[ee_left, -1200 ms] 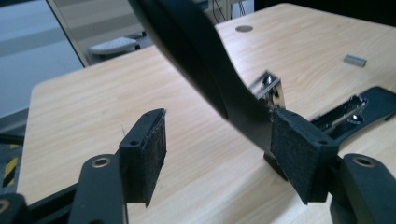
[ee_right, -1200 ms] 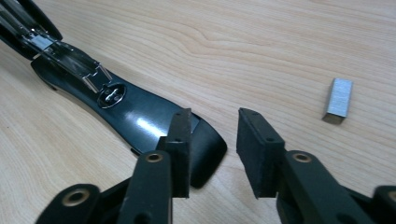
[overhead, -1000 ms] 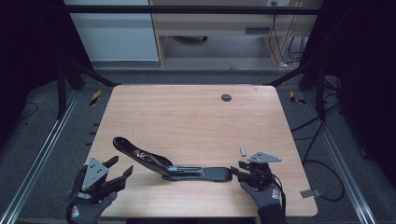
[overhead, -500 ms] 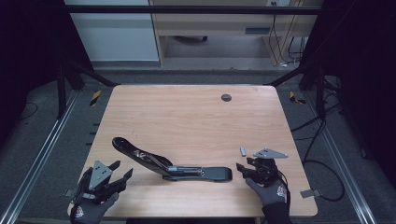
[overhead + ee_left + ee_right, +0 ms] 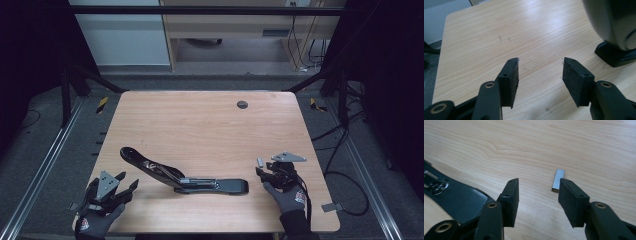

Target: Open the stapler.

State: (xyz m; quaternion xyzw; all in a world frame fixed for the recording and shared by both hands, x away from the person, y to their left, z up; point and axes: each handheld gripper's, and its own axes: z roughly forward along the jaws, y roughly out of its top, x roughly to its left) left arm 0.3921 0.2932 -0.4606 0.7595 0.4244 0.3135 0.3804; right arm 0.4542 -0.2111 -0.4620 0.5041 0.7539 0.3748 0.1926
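A long black stapler [image 5: 182, 175] lies opened out flat on the near part of the wooden table [image 5: 200, 125], between the two hands. Its arms are spread wide, likely so that staples can go in. One arm points up and to the left, and the other lies flat toward the right. A small silver strip of staples [image 5: 558, 180] lies on the table just beside the right end of the stapler. In the high view it sits just past the tip of the right gripper [image 5: 267, 172]. The right gripper [image 5: 537, 195] has its jaws spread apart with nothing between them, and the strip lies just ahead of one jaw, so it looks set to pick the strip up. The left gripper [image 5: 120, 185] waits low near the left end of the stapler, not touching it. Its jaws [image 5: 540, 75] are wide apart too, holding nothing, with a black part of the stapler [image 5: 614, 53] close by on one side. It may be there to hold the stapler steady.
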